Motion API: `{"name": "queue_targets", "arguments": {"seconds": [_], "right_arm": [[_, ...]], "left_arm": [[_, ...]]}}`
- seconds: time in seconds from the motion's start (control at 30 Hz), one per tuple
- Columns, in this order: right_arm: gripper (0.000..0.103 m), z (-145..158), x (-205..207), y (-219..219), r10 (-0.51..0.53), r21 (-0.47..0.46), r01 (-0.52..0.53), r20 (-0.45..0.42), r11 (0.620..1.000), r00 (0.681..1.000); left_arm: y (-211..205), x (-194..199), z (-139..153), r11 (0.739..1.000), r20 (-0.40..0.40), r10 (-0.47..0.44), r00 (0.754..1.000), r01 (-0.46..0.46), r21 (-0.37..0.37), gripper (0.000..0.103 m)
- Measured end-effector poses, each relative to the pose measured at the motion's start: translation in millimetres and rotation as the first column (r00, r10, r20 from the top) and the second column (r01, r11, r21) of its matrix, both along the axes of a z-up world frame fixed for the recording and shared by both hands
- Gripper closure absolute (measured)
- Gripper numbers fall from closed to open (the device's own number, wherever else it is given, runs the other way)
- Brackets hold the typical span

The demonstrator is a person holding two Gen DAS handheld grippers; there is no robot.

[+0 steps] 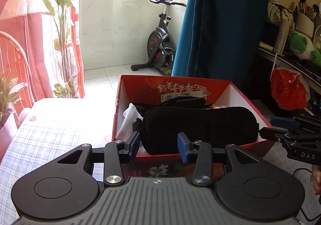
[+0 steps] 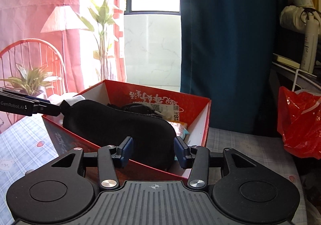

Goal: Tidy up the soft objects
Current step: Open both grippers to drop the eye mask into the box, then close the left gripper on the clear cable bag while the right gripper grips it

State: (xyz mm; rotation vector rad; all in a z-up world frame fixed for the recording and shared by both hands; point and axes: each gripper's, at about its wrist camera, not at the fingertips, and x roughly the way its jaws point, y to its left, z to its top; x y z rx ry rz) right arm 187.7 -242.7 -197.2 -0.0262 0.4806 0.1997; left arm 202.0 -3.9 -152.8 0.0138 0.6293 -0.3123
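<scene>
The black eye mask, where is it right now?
The black eye mask lies on top of the things in the open red box, near its front edge, with a white cloth beside it in the left wrist view.

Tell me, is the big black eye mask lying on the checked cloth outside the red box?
No, the black eye mask lies inside the red box, on top of the other soft things there.

A bed covered with a pale blue checked sheet (image 1: 46, 134) printed with small strawberries fills the lower left of both wrist views. A red cardboard box (image 1: 117, 108) with white inner walls stands directly on it, at the centre of the frame. In the right wrist view the cover right of the box looks greyer (image 2: 246, 144).
</scene>
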Motion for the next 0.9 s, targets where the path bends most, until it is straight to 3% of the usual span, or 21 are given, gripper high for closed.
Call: {"name": "queue_targets", "arguments": {"seconds": [0.2,0.33,0.7,0.9], "right_arm": [[0.061,-8,-31,5,0.059,0.024,-0.059,0.006,0.998,0.998],[0.061,-26,-41,5,0.076,0.037,-0.074,-0.044,0.997,0.996],[0.061,-95,-47,-1,0.039,0.121,-0.012,-0.219,0.993,0.975],[0.061,-113,-44,-6,0.032,0.166,0.012,-0.26,0.986,0.965]], "left_arm": [[-7,-32,-22,0.997,-0.046,-0.067,0.997,0.066,-0.034,0.059],[-14,-38,-44,0.996,-0.101,-0.086,0.991,0.083,-0.03,0.059],[-27,-33,-97,0.991,-0.253,-0.127,0.959,0.114,-0.066,0.065],[-27,-32,-113,0.986,-0.276,-0.159,0.948,0.138,-0.093,0.065]]}}
